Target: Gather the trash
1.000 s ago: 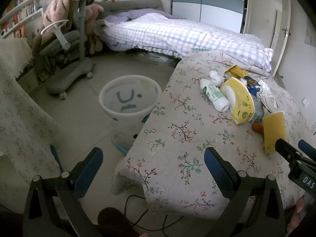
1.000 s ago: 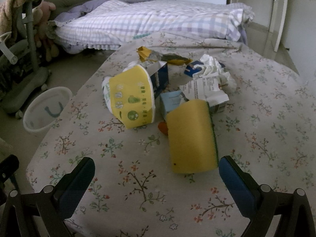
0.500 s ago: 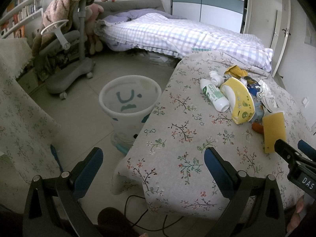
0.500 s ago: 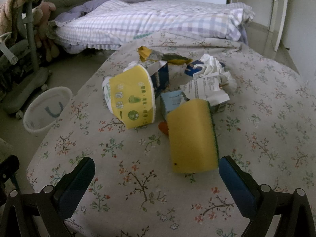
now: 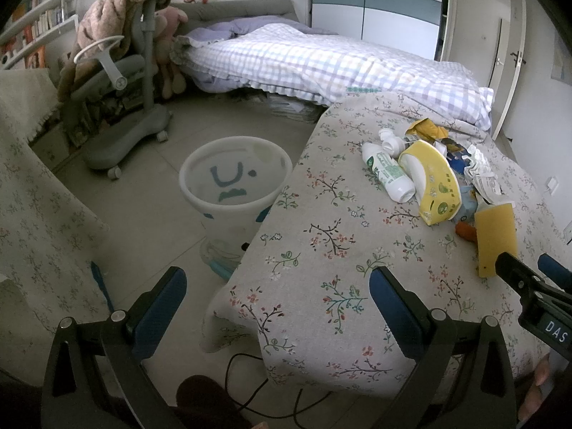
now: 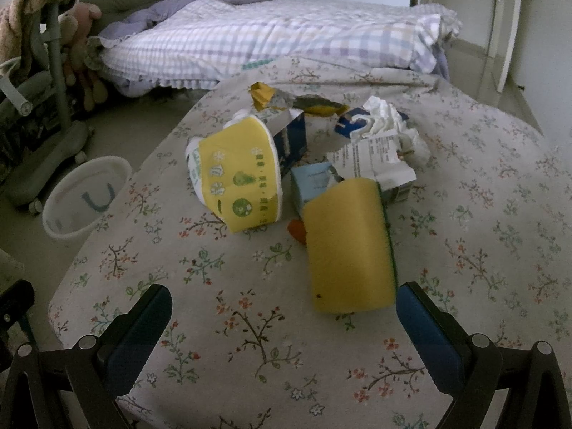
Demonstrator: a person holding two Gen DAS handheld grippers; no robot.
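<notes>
Both hand-held grippers, left point(image 5: 275, 296) and right point(image 6: 282, 316), hang spread and empty, the right lined up on the yellow sponge point(image 6: 348, 246) at twelve o'clock, the white bin point(image 5: 234, 187) waiting beside the bench point(image 5: 321, 286).

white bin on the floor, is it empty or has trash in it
Looks empty: the left wrist view sees into the white bin and shows only its printed face through the wall. All trash sits on the table.

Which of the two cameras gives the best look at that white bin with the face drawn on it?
The left wrist view: the white bin stands near the middle of the picture, its rim whole, beside the table. In the right wrist view the bin is small at the left edge, partly cut off by the flowered tablecloth.
</notes>
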